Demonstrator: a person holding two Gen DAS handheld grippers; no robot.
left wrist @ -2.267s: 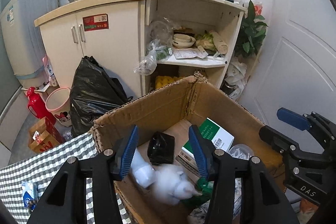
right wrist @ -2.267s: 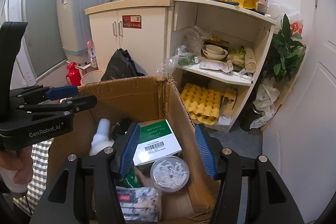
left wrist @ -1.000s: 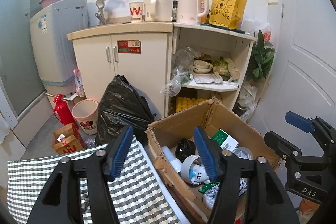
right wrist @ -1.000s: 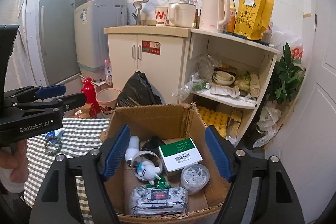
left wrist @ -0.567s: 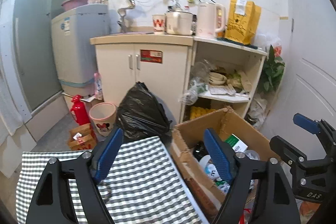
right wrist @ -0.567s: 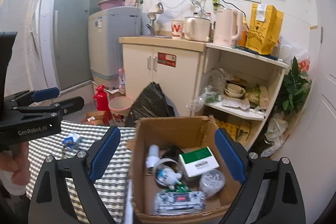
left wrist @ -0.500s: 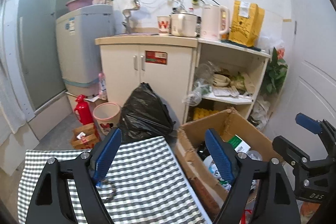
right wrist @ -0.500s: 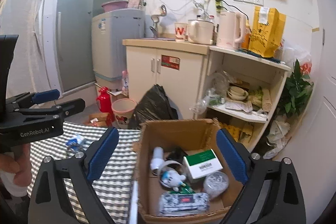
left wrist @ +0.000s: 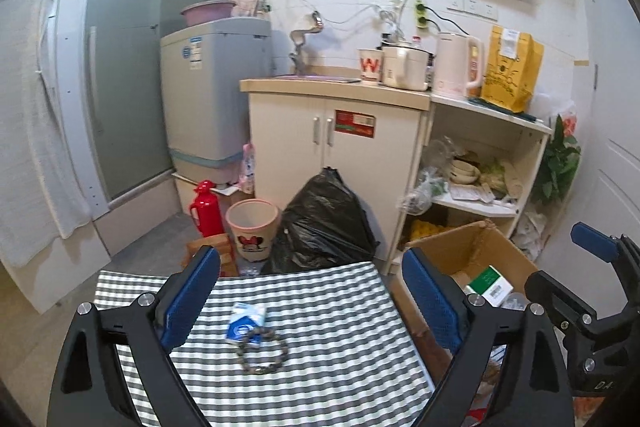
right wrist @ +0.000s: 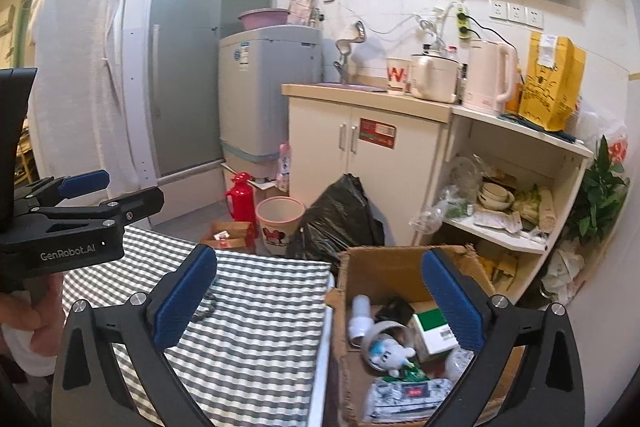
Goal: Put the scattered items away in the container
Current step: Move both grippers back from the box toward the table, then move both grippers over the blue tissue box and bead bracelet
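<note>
**Q:** Left wrist view first: what lies on the table, and how many?

**A:** Two things on the checked tablecloth (left wrist: 320, 307): one small blue-and-white packet (left wrist: 247, 323) and one bead bracelet (left wrist: 262, 350), touching each other, the bracelet's loop overlapping the packet's near corner. The left gripper (left wrist: 311, 297) hangs above them with its two blue-padded fingers spread wide and nothing between them.

**Q:** And the container?

**A:** One cardboard box (right wrist: 384, 267), open-topped, just beside the table's right edge. From the right wrist view I count six items inside: one white bottle (right wrist: 359, 317), one black object (right wrist: 394, 307), one green-and-white carton (right wrist: 431, 331), one white cartoon figure (right wrist: 386, 351) lying against a round ring, one clear lidded tub (right wrist: 459, 359) that is partly hidden, and one patterned soft pack (right wrist: 404, 395) nearest the camera.

**Q:** The right gripper?

**A:** The right gripper (right wrist: 320, 301) is also spread wide and empty, straddling the table edge and the box's left wall. One hand (right wrist: 30, 319) holds the left tool's handle.
</note>
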